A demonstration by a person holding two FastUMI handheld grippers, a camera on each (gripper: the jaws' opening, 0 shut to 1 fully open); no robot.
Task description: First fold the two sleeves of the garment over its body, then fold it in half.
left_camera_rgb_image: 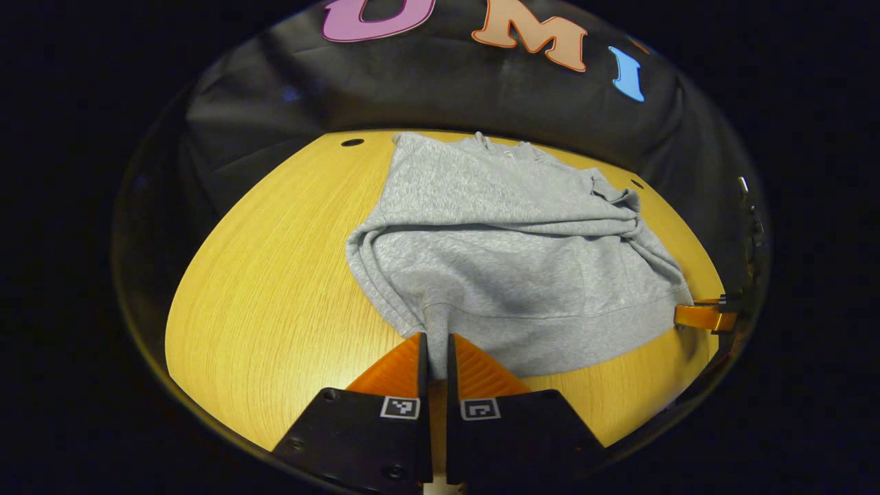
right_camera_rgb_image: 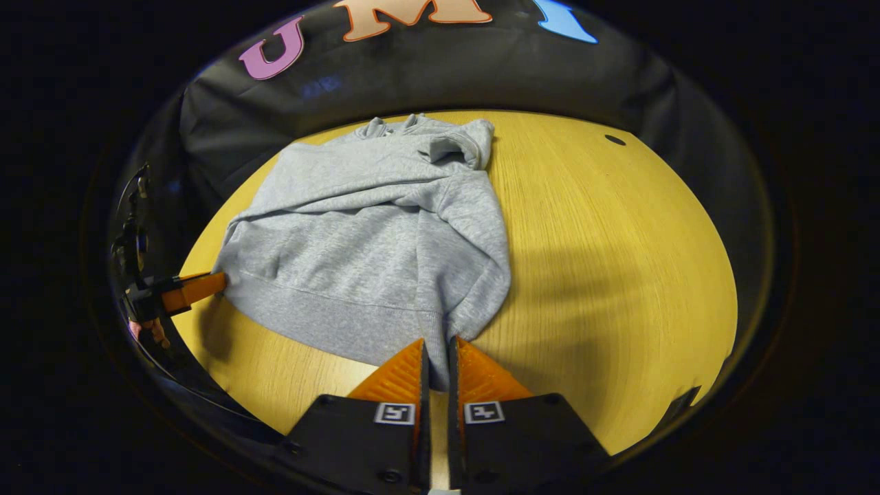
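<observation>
Your left gripper (left_camera_rgb_image: 434, 354) pinches the sweatshirt (left_camera_rgb_image: 509, 254) hem at 6 o'clock | your right gripper (right_camera_rgb_image: 438, 357) grips the hem too | sweatshirt lies on worktop (left_camera_rgb_image: 275, 289), sleeves folded in, stretching toward 12 o'clock

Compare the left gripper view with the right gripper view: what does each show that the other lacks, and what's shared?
Left gripper view: left tool pinching the grey fleece sweatshirt at its hem. Right gripper view: right tool pinching the other hem corner; a hand behind the far tool. Shared: sweatshirt, sleeves folded in, on the yellow wooden table.
</observation>
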